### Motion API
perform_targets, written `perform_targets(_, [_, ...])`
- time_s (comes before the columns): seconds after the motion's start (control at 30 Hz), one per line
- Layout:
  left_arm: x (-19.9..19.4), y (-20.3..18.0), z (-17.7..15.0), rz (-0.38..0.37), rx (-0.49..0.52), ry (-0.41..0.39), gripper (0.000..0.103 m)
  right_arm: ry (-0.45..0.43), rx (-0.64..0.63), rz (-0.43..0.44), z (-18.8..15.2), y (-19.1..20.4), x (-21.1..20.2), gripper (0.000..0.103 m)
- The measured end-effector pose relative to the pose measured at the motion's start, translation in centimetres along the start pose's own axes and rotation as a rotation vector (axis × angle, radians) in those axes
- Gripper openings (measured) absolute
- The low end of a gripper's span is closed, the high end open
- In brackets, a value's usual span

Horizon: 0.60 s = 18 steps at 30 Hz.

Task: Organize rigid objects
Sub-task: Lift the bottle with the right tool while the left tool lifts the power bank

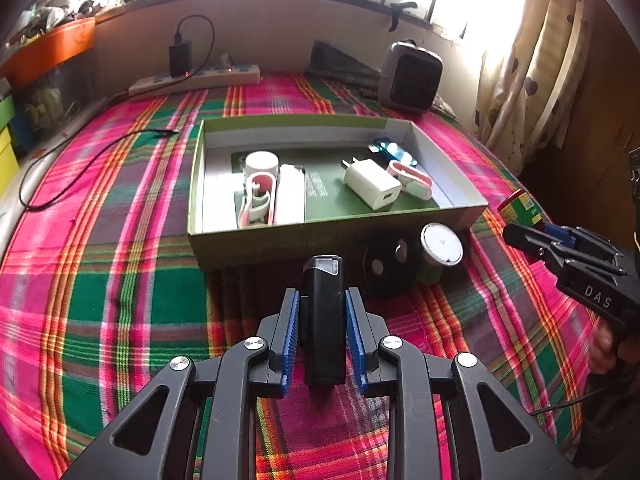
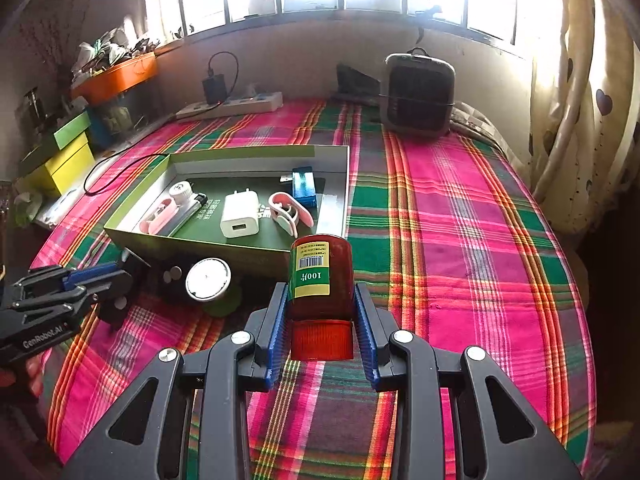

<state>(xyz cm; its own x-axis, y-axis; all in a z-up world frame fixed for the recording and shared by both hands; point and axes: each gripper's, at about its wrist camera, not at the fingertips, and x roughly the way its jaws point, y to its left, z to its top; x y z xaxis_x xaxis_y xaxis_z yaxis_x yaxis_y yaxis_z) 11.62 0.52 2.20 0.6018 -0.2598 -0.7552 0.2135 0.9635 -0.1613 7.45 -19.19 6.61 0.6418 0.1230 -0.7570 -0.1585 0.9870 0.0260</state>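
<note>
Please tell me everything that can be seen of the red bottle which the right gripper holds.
The red bottle is a small round container of dark red, translucent-looking plastic with a brighter ribbed red cap. A green and yellow label with a barcode and "100" print reads upside down, so the cap end points back towards the camera. The right gripper is shut on it, one blue pad on each side. It is held above the plaid cloth, in front of the box's near right corner.

- The left gripper (image 1: pixel 322 312) is showing black linkage arms, silver round screws and ribbed blue pads.
- The right gripper (image 2: pixel 322 316) is looking identical.
- At the frame's right edge, white "DAS" lettering is showing on black casing.
</note>
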Motion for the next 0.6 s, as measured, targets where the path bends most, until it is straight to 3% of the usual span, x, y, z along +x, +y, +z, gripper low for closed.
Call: perform_targets(0.6, [0.48,-0.24,-0.64,0.031,0.024,0.026,0.022,0.011,0.005,0.004,-0.27,0.00,0.46,0.033])
